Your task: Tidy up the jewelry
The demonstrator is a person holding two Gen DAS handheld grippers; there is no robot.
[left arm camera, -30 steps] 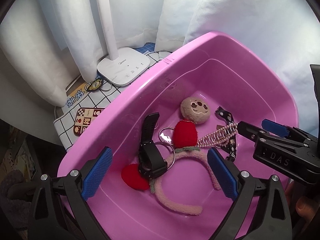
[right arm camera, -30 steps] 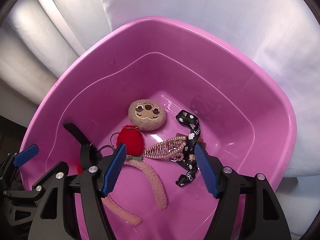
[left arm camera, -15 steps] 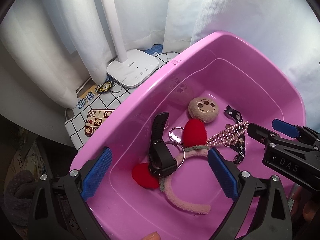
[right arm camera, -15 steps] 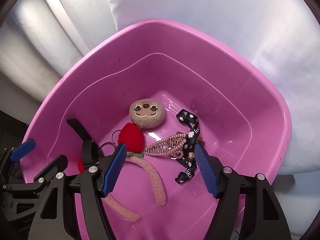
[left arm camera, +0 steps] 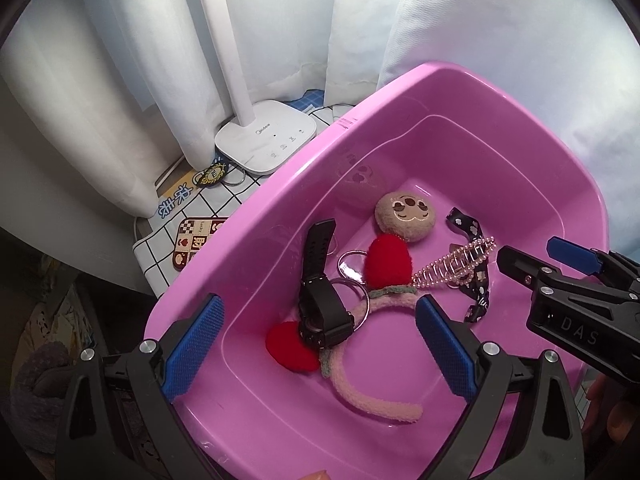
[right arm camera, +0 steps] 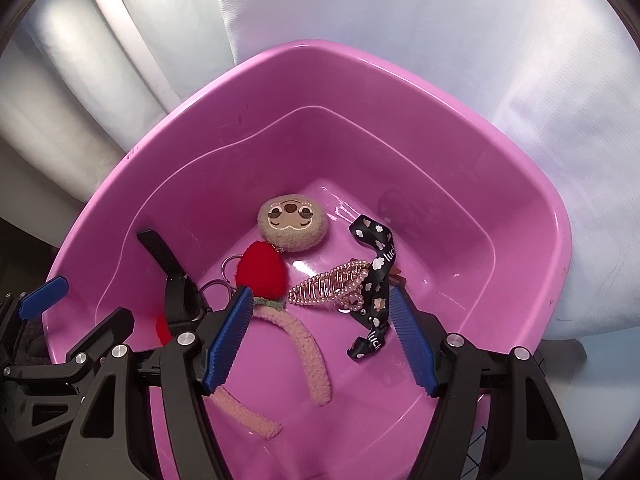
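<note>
Pink tub (left arm camera: 460, 92) beside a lamp base (left arm camera: 266, 140) (white); both tools (left arm camera: 316, 346) (right arm camera: 320, 334) gape empty.

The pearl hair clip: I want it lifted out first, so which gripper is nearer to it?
Right. The right gripper hangs open just above the pearl hair clip, which shows between its fingers. The left gripper is open over the black watch, farther off.

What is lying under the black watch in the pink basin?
The black watch rests on a metal key ring and the fuzzy pink headband, next to its red heart. Anything directly beneath the watch body is hidden.
</note>
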